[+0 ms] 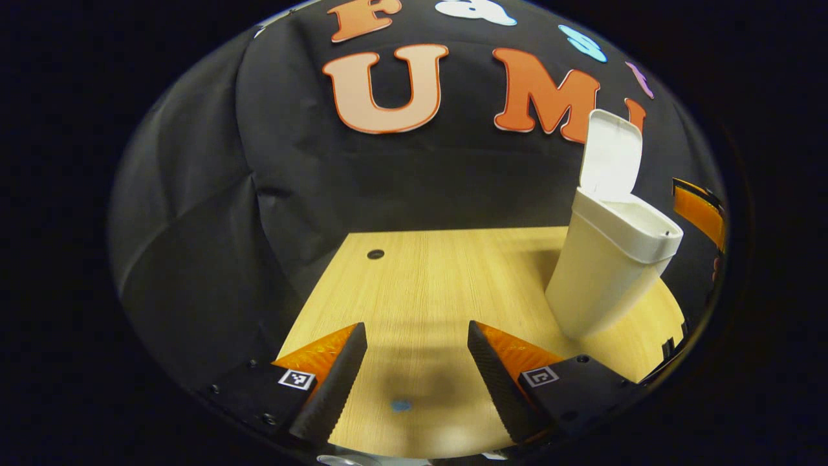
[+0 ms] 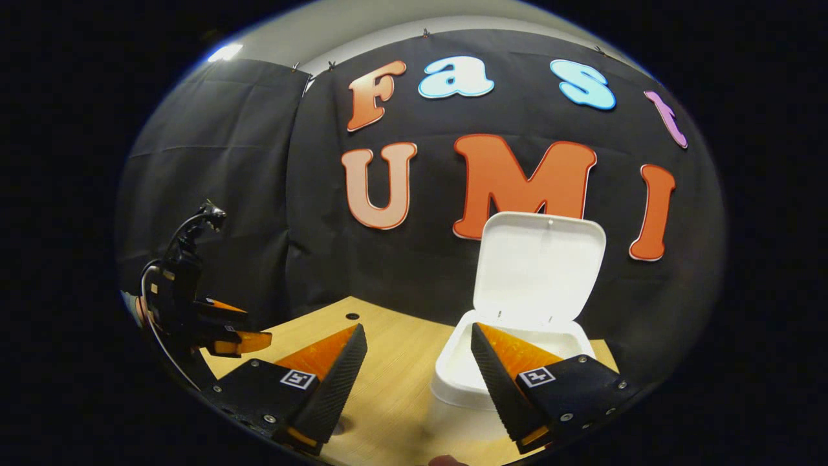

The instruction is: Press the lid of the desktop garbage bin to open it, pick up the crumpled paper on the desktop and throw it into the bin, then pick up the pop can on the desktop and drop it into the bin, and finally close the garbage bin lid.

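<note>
The white desktop garbage bin (image 1: 608, 272) stands on the wooden table at the right in the left gripper view, its lid (image 1: 611, 155) flipped up. My left gripper (image 1: 417, 336) hovers open over bare table, left of the bin, nothing between its fingers. In the right gripper view the bin (image 2: 466, 369) sits just ahead and below, its lid (image 2: 540, 268) upright against the wall and its mouth exposed. My right gripper (image 2: 419, 338) is open above the bin's left rim, empty. The left gripper (image 2: 220, 333) appears at the far left of that view.
The wooden table (image 1: 440, 278) has a small round hole (image 1: 376, 254) near its back left corner and a small blue dot (image 1: 401, 405) between my left fingers. Black cloth walls close in behind and to the left.
</note>
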Motion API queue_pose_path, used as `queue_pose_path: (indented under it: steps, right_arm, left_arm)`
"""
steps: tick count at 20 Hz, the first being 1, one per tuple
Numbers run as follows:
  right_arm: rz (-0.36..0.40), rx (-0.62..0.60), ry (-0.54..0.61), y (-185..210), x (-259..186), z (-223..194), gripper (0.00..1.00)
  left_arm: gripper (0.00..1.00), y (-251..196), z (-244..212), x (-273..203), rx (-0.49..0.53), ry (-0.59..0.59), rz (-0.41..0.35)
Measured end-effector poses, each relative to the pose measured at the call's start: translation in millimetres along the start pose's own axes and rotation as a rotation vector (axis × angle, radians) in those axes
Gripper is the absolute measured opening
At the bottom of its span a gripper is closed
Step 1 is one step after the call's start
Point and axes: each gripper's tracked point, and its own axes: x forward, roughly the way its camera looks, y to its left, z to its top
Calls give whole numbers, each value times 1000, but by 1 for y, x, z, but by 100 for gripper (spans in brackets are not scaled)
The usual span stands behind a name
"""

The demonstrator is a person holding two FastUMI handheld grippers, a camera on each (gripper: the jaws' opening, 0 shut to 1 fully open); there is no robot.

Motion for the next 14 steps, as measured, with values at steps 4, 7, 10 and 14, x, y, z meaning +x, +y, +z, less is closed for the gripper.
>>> queue_pose_path:
  steps: [4,7,10,14]
  right_arm:
    - [-6,32,134,28,2,-48,99]
    - [-22,60,192,50,0,-72,98]
    - [-47,82,249,67,-4,-98,99]
    - [-51,102,317,93,-11,-128,99]
  left_arm:
    - [100,3,-40,14,21,106,-43]
    - [100,12,-71,26,41,185,-76]
    - [96,21,-107,41,48,262,-108]
    - [100,23,-133,54,46,347,-152]
